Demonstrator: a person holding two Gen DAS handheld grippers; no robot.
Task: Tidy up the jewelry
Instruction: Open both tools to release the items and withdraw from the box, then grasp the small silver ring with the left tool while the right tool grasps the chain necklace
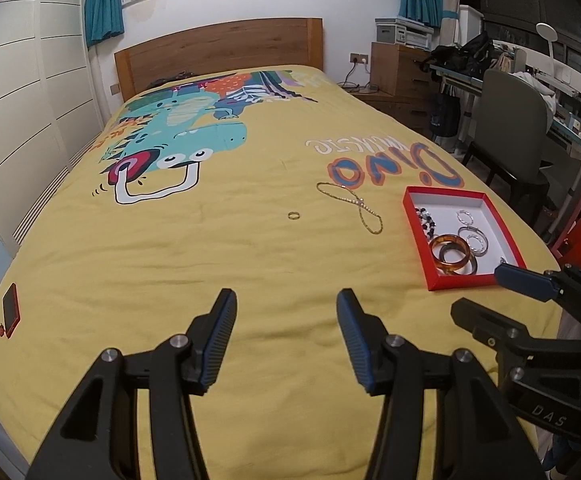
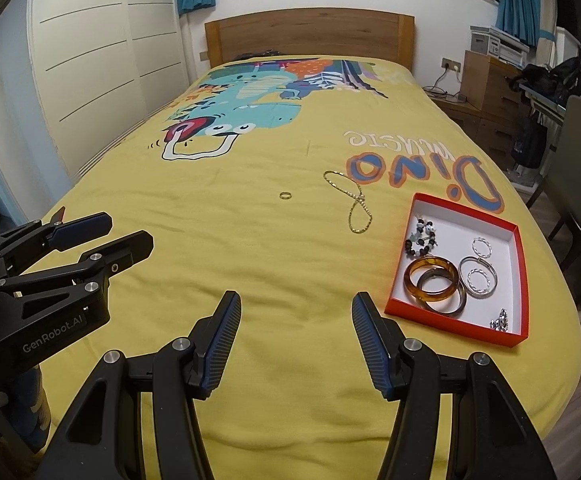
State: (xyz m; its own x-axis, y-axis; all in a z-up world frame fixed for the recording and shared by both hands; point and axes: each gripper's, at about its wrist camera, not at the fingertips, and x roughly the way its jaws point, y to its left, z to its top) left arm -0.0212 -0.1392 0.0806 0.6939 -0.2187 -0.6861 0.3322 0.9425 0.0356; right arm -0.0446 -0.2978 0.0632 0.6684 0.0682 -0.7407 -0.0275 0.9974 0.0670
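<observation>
A red box [image 1: 466, 282] [image 2: 450, 320] with a white inside lies on the yellow bedspread at the right. It holds an amber bangle [image 1: 450, 269] [image 2: 413, 286], a beaded bracelet [image 1: 424, 220] [image 2: 420, 240] and silver hoops [image 1: 475, 245] [image 2: 463, 276]. Left of the box, loose on the spread, lie a gold chain [image 1: 360, 202] [image 2: 356, 200] and a small gold ring [image 1: 293, 215] [image 2: 285, 195]. My left gripper [image 1: 286, 300] [image 2: 130, 230] hovers open and empty over the near bedspread. My right gripper [image 2: 296, 300] [image 1: 486, 292] is open and empty beside it, near the box's front corner.
A phone in a red case [image 1: 10, 310] lies at the bed's left edge. White wardrobe doors [image 1: 30, 120] run along the left. A wooden headboard [image 1: 218, 48] closes the far end. A chair [image 1: 506, 120] and a cluttered desk stand to the right.
</observation>
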